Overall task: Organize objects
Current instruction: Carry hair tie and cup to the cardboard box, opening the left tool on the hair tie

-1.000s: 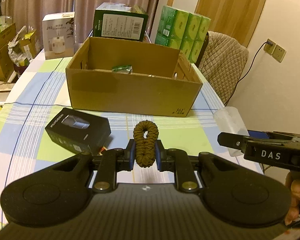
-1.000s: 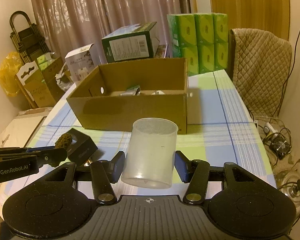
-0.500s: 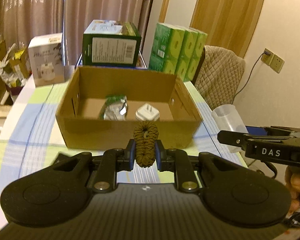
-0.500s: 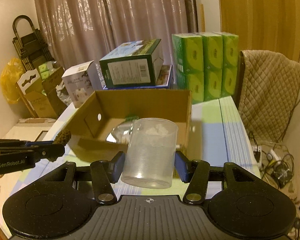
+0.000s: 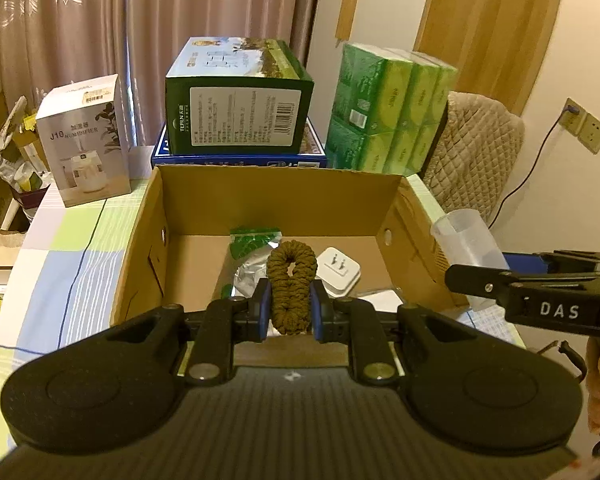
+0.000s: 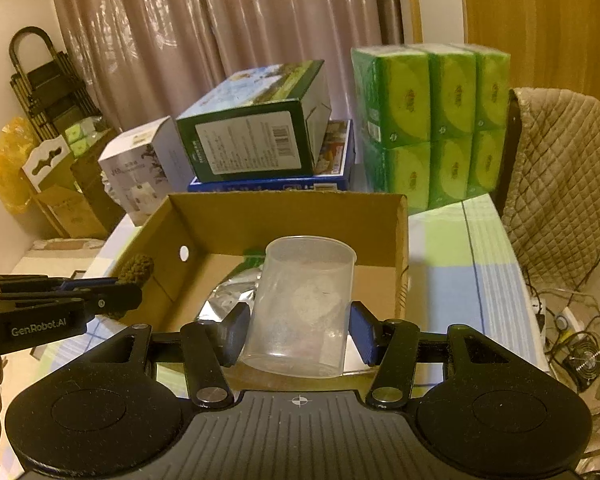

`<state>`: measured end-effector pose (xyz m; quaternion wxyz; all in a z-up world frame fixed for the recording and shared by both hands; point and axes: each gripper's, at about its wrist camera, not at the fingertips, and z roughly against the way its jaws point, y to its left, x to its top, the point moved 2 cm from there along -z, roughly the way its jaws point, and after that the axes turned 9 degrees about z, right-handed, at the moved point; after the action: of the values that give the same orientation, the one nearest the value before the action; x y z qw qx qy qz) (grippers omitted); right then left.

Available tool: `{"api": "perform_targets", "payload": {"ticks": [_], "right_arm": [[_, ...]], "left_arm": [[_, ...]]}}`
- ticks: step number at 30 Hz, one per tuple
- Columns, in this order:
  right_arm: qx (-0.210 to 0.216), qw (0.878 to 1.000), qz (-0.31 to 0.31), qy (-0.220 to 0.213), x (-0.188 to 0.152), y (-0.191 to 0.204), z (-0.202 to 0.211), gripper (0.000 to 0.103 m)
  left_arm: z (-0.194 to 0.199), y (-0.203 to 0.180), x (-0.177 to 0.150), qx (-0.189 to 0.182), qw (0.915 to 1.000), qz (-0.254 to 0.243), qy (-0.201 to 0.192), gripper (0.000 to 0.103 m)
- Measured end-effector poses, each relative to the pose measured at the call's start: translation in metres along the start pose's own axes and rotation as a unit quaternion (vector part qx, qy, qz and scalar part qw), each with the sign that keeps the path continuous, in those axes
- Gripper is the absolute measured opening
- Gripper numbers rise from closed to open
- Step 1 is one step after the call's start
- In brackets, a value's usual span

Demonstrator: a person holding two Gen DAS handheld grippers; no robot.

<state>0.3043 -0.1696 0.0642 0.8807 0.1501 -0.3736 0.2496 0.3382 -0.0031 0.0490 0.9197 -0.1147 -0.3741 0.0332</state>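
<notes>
My left gripper (image 5: 289,312) is shut on a brown braided cord loop (image 5: 291,280) and holds it over the near edge of an open cardboard box (image 5: 276,200). My right gripper (image 6: 298,328) is shut on a clear plastic cup (image 6: 304,304), held above the box's (image 6: 288,216) near right part. The cup also shows at the right of the left wrist view (image 5: 466,240). Inside the box lie a green and silver foil packet (image 5: 248,256) and a white plug adapter (image 5: 338,272).
Behind the box stand a white humidifier box (image 5: 84,140), a green carton (image 5: 236,108) on a blue box, and green tissue packs (image 5: 392,108). A quilted chair (image 6: 564,184) stands right of the checked tablecloth (image 6: 468,264). Cables lie on the floor at right.
Both grippers have risen and moved forward over the box with their loads. The box interior now shows from above; the black box on the table has dropped out of view.
</notes>
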Motion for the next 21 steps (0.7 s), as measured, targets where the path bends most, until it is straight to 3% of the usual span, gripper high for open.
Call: {"api": "perform_targets", "payload": {"ticks": [7, 12, 21], "right_arm": [[0.0, 1.0, -0.009, 0.012, -0.001, -0.008, -0.025, 0.051], [0.0, 1.0, -0.012, 0.017, -0.004, -0.013, -0.032, 0.051], [0.0, 1.0, -0.013, 0.019, -0.007, -0.015, -0.032, 0.051]], "left_arm": [[-0.025, 0.003, 0.009, -0.002, 1.0, 0.0, 0.003, 0.017], [-0.04, 0.005, 0.012, 0.007, 1.0, 0.006, 0.002, 0.045], [-0.041, 0.017, 0.008, 0.013, 0.9997, 0.019, 0.004, 0.046]]}}
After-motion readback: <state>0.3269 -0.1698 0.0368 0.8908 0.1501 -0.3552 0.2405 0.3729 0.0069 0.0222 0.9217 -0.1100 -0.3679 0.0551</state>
